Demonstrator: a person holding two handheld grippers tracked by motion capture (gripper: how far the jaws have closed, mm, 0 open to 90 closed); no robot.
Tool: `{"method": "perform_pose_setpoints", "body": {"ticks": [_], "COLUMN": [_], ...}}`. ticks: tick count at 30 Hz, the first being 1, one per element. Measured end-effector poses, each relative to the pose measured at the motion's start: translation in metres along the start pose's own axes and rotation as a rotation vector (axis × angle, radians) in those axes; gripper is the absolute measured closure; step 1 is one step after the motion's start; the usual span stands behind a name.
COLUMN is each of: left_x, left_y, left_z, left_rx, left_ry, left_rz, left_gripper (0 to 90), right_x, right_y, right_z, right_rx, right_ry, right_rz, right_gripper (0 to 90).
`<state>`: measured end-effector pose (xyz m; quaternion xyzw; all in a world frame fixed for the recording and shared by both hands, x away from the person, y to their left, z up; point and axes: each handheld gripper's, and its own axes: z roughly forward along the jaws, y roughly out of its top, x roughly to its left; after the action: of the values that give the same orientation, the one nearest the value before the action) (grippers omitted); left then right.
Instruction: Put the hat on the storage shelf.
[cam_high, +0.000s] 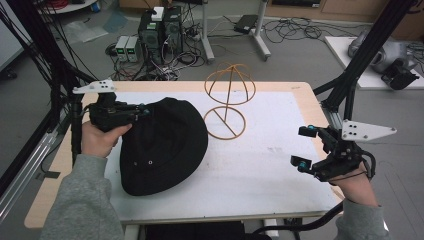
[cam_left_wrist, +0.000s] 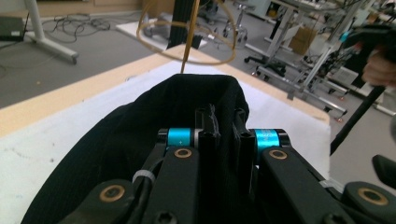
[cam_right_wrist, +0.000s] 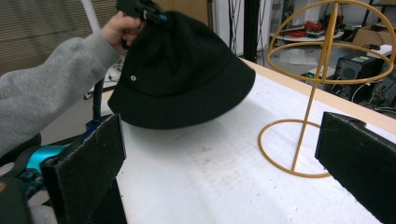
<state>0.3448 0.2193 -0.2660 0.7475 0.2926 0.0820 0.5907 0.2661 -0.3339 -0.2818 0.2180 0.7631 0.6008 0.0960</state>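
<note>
Two black jaws of the left hand-held gripper (cam_left_wrist: 226, 123) pinch the black hat (cam_high: 162, 145) at its edge, holding it tight. That hat looks lifted a little off the white table (cam_high: 270, 165), though its far side may touch. Just beside it stands a yellow wire hat stand (cam_high: 227, 100). Over on the right, the right hand-held gripper (cam_high: 305, 146) hangs with its jaws wide apart, holding nothing.

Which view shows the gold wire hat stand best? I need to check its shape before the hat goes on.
The right gripper view: the gold wire hat stand shows its dome hoops, stem and ring base close up. The high view has the whole stand, but small. The left gripper view catches just its upper hoops beyond the black fabric bucket hat.
</note>
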Motion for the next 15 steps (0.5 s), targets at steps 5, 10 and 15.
{"method": "perform_pose_setpoints", "body": {"ticks": [5, 10, 15], "left_x": [-0.007, -0.016, -0.025], "left_y": [0.016, 0.035, 0.054], "left_z": [-0.016, -0.03, -0.038], "left_rx": [-0.024, -0.041, -0.04], "left_ry": [-0.024, -0.05, -0.058], "left_rz": [0.007, 0.032, 0.056], "left_gripper": [84.4, 84.4, 84.4], "right_x": [-0.003, -0.004, -0.005], "right_y": [-0.002, -0.002, -0.002], "right_z": [0.004, 0.006, 0.004], "right_rx": [0.008, 0.008, 0.002], "right_ry": [0.002, 0.001, -0.004], "right_rz": [0.01, 0.011, 0.011], "right_gripper": [0.9, 0.9, 0.9]}}
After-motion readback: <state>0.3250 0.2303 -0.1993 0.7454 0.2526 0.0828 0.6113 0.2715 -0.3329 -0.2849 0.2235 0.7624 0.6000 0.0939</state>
